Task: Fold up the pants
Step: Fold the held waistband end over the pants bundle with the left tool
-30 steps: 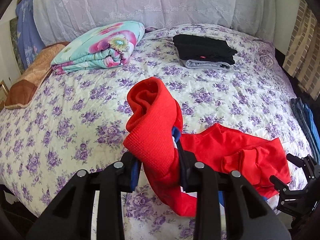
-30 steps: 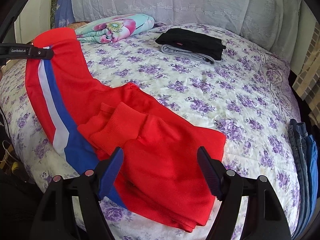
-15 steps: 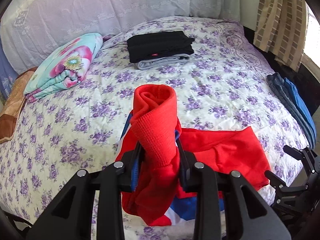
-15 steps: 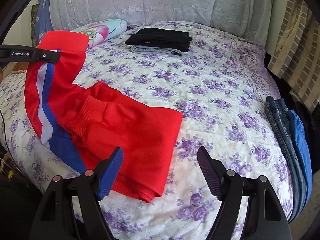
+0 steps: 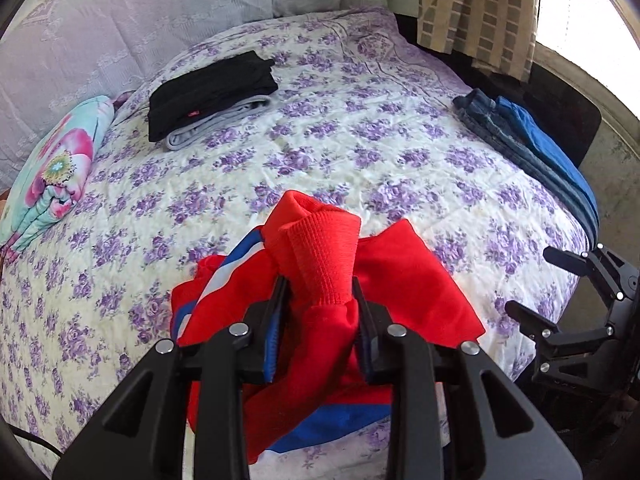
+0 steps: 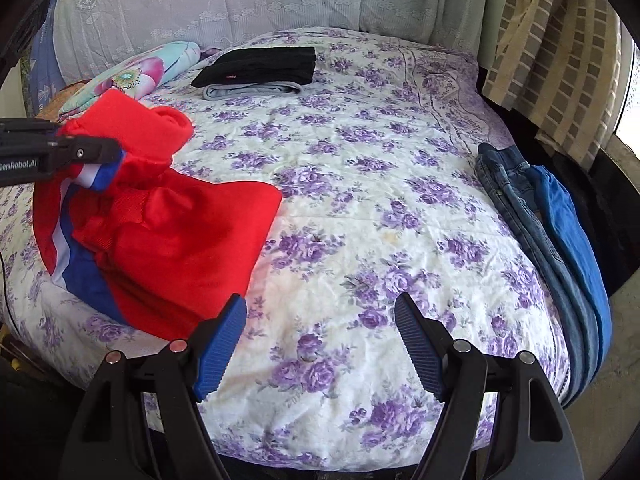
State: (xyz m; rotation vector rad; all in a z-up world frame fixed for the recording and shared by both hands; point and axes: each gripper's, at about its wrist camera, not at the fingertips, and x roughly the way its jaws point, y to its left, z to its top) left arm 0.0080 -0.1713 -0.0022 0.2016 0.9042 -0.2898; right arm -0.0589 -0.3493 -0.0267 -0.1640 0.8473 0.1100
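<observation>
Left wrist view had the left gripper [image 5: 320, 312] with its fingers pinching the ribbed cuff of the red pants [image 5: 404, 280], held up off the bed [image 5: 360, 152] while the rest sat bunched near the front edge. Right gripper [image 6: 320, 344] hung over bare floral sheet just beside them, fingers spread wide, nothing between. Folded black clothes [image 5: 208, 88] lay further back

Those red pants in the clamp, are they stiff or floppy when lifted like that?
Probably floppy: the red pants bunch and sag around the left gripper, which pinches only a ribbed cuff. Likely light, since that one pinch holds the lifted end up. Probably not slippery: the ribbed knit sits snug between the pads, though they may drag on the bed.
</observation>
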